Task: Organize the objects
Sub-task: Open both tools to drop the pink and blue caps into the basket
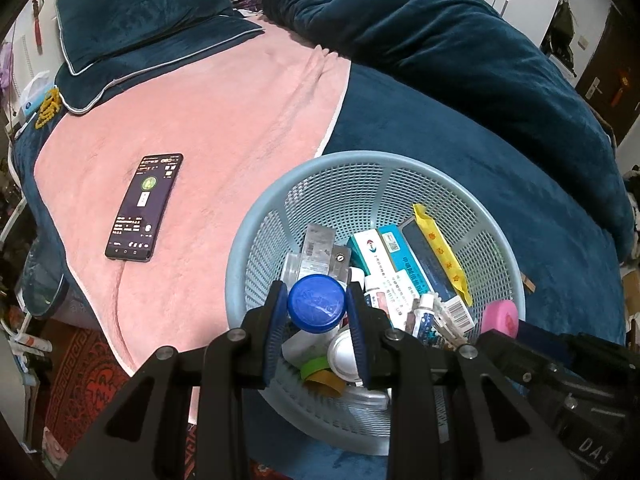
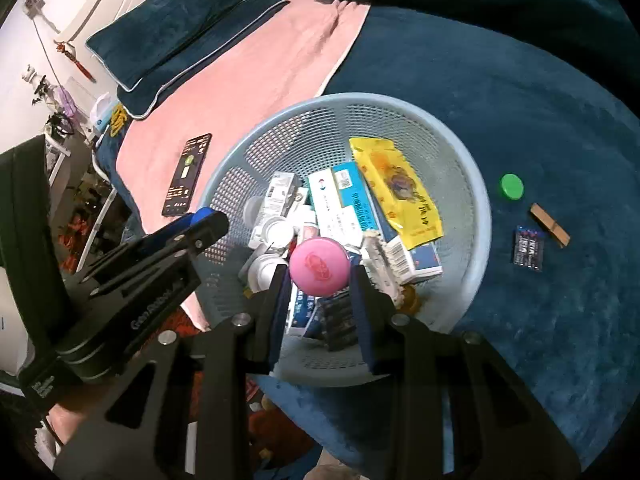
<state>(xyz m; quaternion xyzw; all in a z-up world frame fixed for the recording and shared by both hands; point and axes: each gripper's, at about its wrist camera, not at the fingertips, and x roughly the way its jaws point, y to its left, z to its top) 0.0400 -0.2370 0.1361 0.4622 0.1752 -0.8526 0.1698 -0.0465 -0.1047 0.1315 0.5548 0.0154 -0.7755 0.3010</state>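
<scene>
L gripper [image 1: 317, 308] clamps blue cap [image 1: 316, 303], R gripper [image 2: 320, 276] clamps pink cap [image 2: 319, 266], both inside basket rim [image 2: 478, 184]; open bed [image 2: 520, 100] at 1–3 o'clock.

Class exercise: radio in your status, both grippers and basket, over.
Left gripper shut on blue cap. Right gripper shut on pink cap. Both over basket. Nothing blocking.

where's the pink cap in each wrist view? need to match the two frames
Left wrist: pink cap at lower right, over the basket's right rim, partly behind the right gripper.
Right wrist: pink cap at centre, between the right gripper fingers, over the basket.
Shared landmark: the light blue basket, with the phone on the pink blanket to its left.
</scene>
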